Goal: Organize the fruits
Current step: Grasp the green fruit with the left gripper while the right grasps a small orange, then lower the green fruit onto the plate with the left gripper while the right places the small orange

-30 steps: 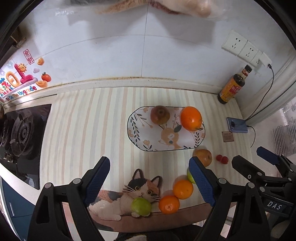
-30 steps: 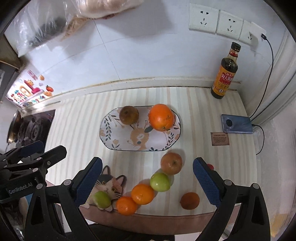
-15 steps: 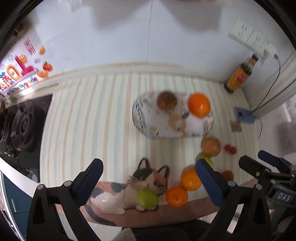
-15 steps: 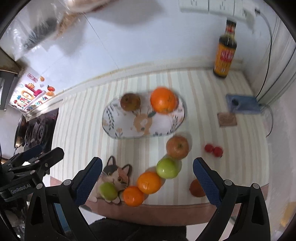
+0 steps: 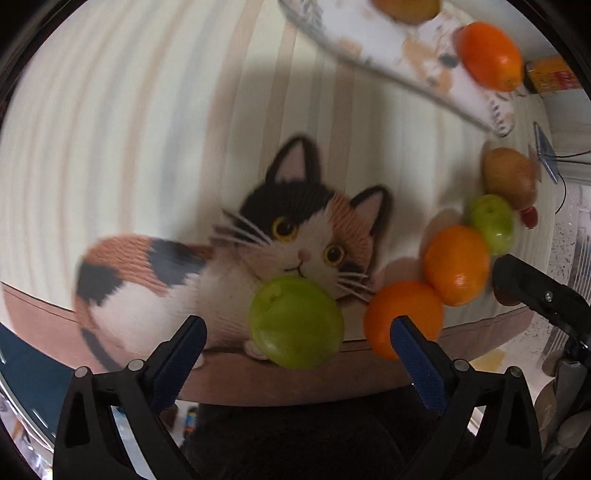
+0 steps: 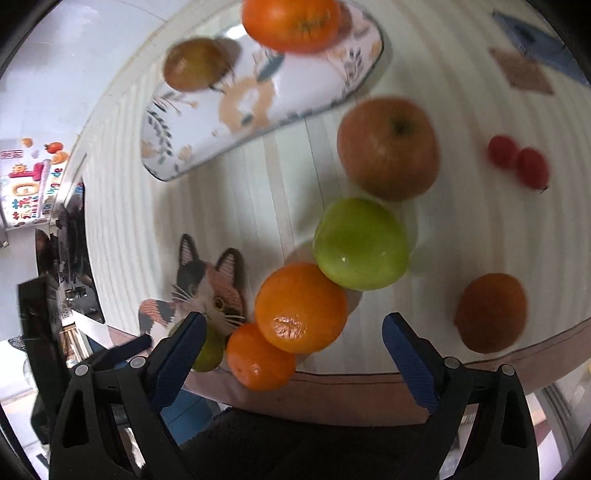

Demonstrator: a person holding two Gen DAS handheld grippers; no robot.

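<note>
My left gripper (image 5: 295,354) is open, low over the table's front edge, with a green apple (image 5: 295,321) just ahead between its fingers, lying on a cat-shaped mat (image 5: 236,258). Two oranges (image 5: 456,264) and a second green apple (image 5: 493,223) lie to the right. My right gripper (image 6: 293,345) is open, with an orange (image 6: 301,306) between its fingers and a smaller orange (image 6: 258,358) beside it. Beyond are a green apple (image 6: 362,243), a red-brown apple (image 6: 388,147) and a dark orange (image 6: 491,312). The patterned plate (image 6: 303,85) holds an orange (image 6: 291,22) and a brown fruit (image 6: 195,62).
Two small red fruits (image 6: 517,166) lie at the right. A phone (image 6: 535,40) and a small card (image 6: 522,72) lie at the far right. A stove (image 6: 70,236) is on the left. The right gripper's finger (image 5: 535,295) shows in the left wrist view.
Both grippers have dropped low and moved in towards the fruit at the table's front edge. The left one closed in on the green apple, the right one on the oranges. Both stay open.
</note>
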